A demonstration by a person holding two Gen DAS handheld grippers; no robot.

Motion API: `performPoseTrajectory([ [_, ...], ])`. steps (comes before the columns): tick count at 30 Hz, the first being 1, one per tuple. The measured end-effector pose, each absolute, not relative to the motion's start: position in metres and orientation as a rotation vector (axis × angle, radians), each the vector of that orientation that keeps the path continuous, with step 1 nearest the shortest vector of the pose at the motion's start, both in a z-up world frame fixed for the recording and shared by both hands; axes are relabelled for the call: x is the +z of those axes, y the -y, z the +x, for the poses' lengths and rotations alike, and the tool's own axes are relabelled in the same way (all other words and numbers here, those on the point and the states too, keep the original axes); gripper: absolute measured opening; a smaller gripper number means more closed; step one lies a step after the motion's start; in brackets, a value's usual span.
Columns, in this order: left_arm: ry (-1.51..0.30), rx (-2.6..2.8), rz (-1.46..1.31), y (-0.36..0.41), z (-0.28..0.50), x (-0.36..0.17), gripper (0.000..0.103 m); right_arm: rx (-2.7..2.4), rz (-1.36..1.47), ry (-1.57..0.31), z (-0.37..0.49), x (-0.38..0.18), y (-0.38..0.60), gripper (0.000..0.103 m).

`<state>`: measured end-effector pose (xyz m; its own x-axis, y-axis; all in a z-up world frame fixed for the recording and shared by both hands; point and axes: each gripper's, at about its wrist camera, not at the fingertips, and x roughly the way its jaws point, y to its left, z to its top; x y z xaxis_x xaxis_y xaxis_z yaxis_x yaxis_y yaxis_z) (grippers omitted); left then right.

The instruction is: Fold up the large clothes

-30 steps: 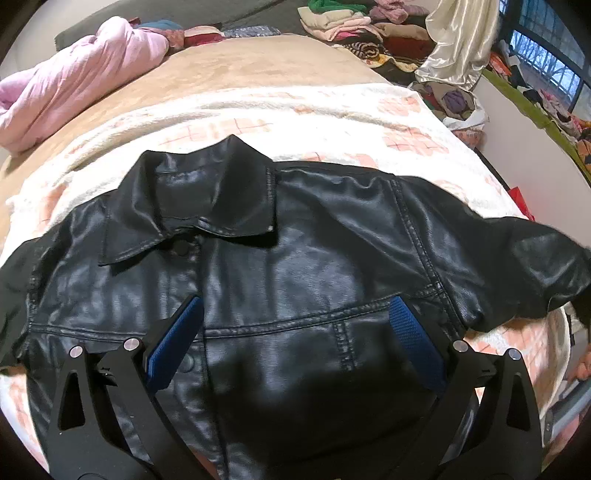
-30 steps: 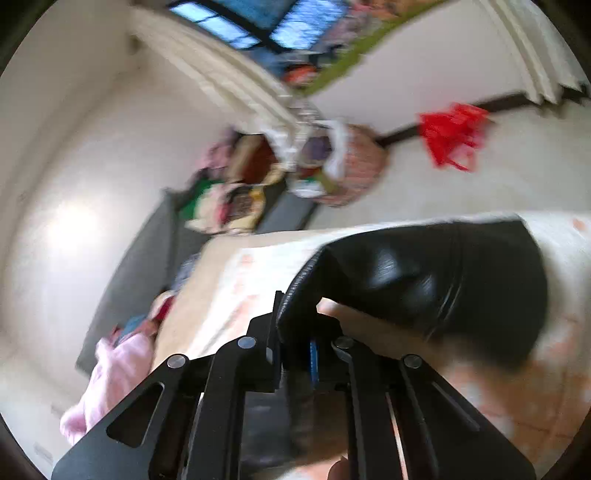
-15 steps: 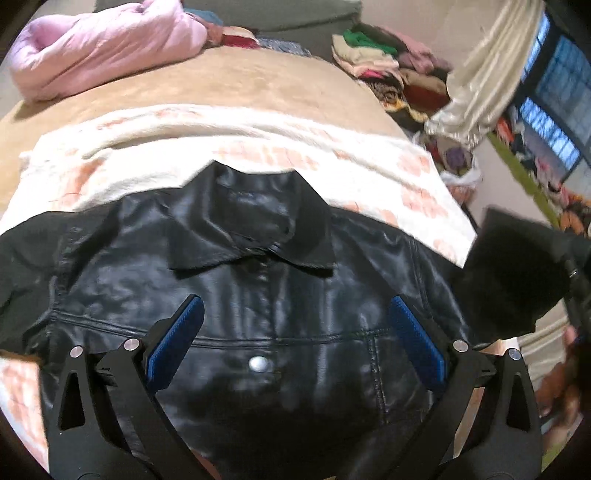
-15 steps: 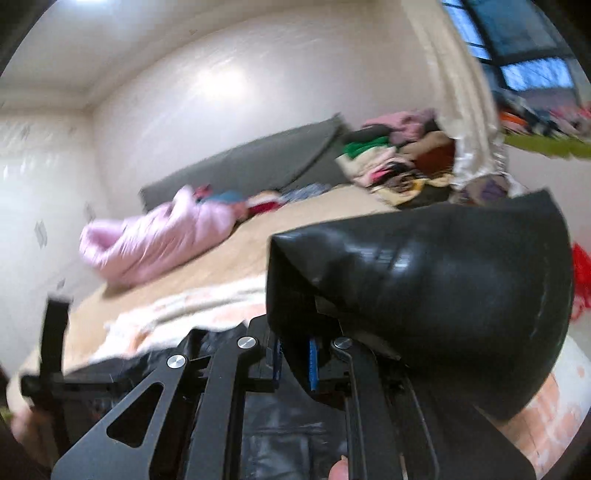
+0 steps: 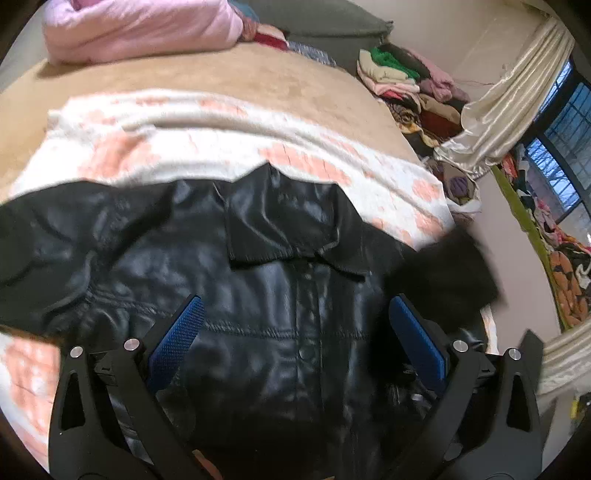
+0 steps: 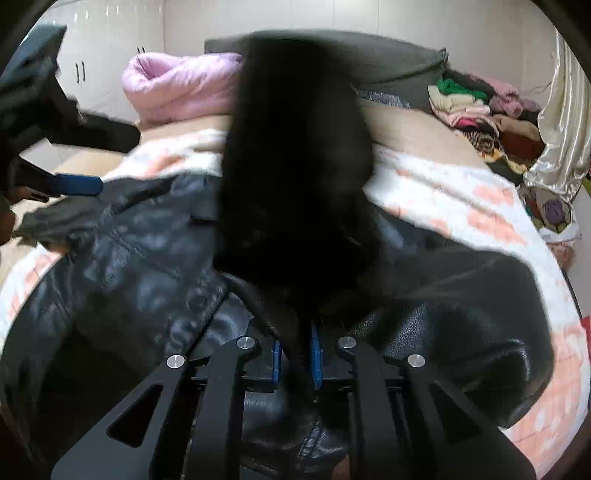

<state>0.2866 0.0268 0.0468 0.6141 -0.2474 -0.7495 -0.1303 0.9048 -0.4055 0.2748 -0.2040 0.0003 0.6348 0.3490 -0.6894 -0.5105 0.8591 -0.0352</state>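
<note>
A black leather jacket (image 5: 280, 295) lies front up on the bed, collar (image 5: 291, 225) toward the far side. My left gripper (image 5: 295, 332) hovers open over its chest, nothing between the blue pads. My right gripper (image 6: 295, 354) has the jacket's right sleeve (image 6: 299, 166) between its pads. That sleeve stands up blurred in front of the camera and over the jacket's body. The right jaws are opening, with the sleeve fabric still pinched between them. In the left wrist view the sleeve end (image 5: 443, 280) shows blurred at the right, above the jacket's shoulder. The left gripper's finger (image 6: 77, 184) appears at the left of the right wrist view.
The jacket rests on a white and pink blanket (image 5: 184, 147) over a tan bed cover (image 5: 221, 77). A pink quilt (image 5: 140, 26) lies at the bed's far end. Piled clothes (image 5: 406, 85), a cream curtain (image 5: 509, 107) and a window are to the right.
The right gripper has swung the sleeve from out at the bed's right side in over the jacket's body. The left gripper has shifted across the jacket; the collar now sits right of centre.
</note>
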Motion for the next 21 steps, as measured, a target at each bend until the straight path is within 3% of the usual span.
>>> performPoseTrajectory([
  [5,-0.965,-0.118,-0.536,-0.025,0.287,0.024,0.094,0.495,-0.253,-0.77,0.268,-0.014,0.2,0.023],
  [7,-0.98,-0.129,-0.582,-0.027,0.285,0.016,0.094,0.54,-0.24,-0.791,0.265,-0.02,0.201,0.055],
  [8,-0.982,-0.137,-0.602,-0.029,0.285,0.012,0.094,0.58,-0.227,-0.808,0.261,-0.02,0.2,0.082],
  [9,-0.99,-0.144,-0.626,-0.031,0.285,0.007,0.094,0.603,-0.226,-0.812,0.256,-0.02,0.199,0.095],
  [14,-1.0,-0.212,-0.735,-0.033,0.285,-0.013,0.094,0.64,-0.149,-0.779,0.244,0.013,0.215,0.096],
  [18,-1.031,-0.272,-0.74,-0.014,0.29,-0.022,0.094,0.585,0.071,-0.78,0.257,0.034,0.262,0.095],
  [20,-1.044,-0.287,-0.757,-0.007,0.293,-0.028,0.088,0.554,0.177,-0.771,0.263,0.041,0.289,0.088],
  [21,-1.051,-0.29,-0.779,-0.004,0.294,-0.031,0.073,0.543,0.204,-0.766,0.264,0.044,0.298,0.082],
])
